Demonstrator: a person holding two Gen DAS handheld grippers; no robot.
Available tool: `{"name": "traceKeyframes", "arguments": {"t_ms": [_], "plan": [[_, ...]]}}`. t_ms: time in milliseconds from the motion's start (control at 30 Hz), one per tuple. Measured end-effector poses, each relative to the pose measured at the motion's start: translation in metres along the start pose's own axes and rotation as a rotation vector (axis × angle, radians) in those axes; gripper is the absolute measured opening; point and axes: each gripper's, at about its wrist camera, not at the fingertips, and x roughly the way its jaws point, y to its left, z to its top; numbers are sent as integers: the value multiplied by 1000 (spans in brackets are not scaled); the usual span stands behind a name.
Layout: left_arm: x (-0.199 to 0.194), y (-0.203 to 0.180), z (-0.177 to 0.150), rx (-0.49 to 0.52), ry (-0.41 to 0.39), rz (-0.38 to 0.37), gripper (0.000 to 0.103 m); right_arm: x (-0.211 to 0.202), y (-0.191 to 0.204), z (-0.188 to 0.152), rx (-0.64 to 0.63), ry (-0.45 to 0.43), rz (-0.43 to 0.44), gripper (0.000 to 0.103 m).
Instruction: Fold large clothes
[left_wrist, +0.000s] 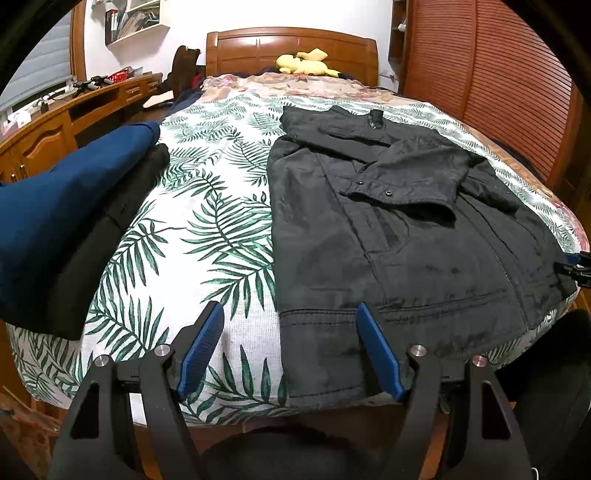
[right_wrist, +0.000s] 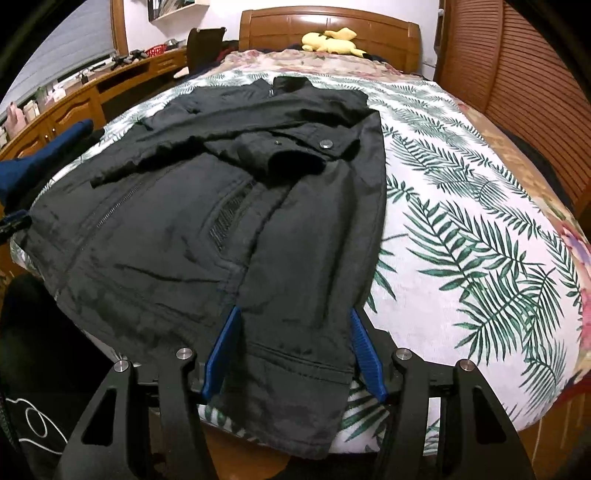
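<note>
Left gripper (left_wrist: 290, 325): parted, empty | right gripper (right_wrist: 293, 325): parted, astride jacket (right_wrist: 221, 221) hem, no pinch

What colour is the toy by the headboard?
The toy is yellow. The right wrist view shows it best.

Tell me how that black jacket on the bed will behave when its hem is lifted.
The black jacket will probably droop: its hem already sags over the bed edge. The folded sleeve may slide off. The fabric's slight sheen hints it could slip between the pads.
</note>
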Motion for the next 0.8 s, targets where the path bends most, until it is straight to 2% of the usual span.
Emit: {"name": "traceKeyframes", "arguments": {"t_ms": [133, 200, 267, 367, 433, 533, 800], "plan": [[-2, -3, 1, 8, -11, -1, 75, 3, 0, 0, -4, 9, 2, 62], [-1, -4, 2, 10, -13, -4, 75, 3, 2, 2, -13, 11, 0, 58], [0, -5, 2, 11, -12, -3, 75, 1, 4, 3, -25, -1, -15, 41], [0, -5, 2, 12, -12, -2, 75, -2, 4, 4, -30, -21, -17, 27], [0, -5, 2, 14, -13, -1, 75, -6, 3, 4, -33, -40, -4, 23], [0, -4, 2, 13, -13, 2, 75, -9, 2, 2, -33, -57, 4, 20], [1, -2, 0, 13, -1, 10, 75, -9, -3, -3, -5, -54, 21, 20]]}}
